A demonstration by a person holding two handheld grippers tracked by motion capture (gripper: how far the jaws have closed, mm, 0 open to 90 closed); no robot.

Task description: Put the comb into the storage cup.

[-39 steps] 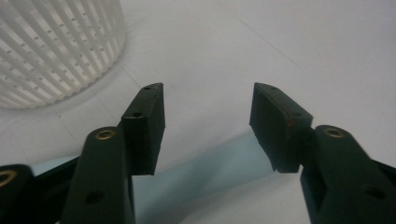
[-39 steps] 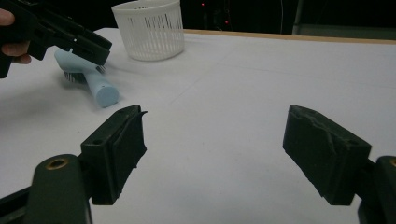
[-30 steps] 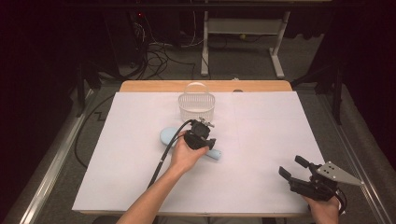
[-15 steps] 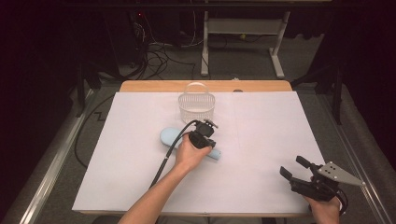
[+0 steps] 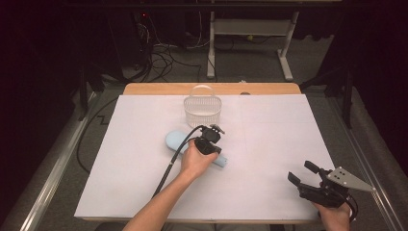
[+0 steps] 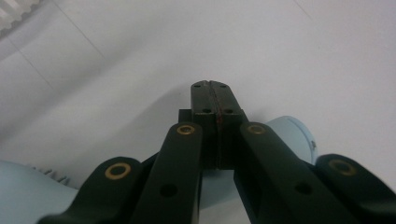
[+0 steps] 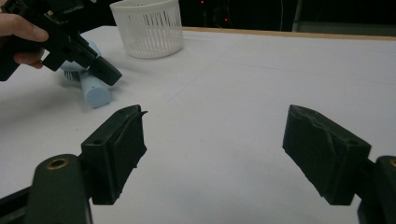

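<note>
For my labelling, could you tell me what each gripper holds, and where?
Nothing is held. The left gripper's jaws have just closed pad to pad, with nothing between them, over the light-blue brush; the right gripper stands open and empty.

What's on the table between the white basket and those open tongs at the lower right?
Nothing: in the high view the white sheet lies bare between the basket and the right tongs.

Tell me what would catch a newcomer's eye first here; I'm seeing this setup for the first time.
First, the left tool at the middle of the white table, jaws shut with nothing between them, right over a pale blue brush lying flat. Just behind it stands a white slotted basket with a hoop handle. At the near right corner, the right tool hangs open, apart from everything.
</note>
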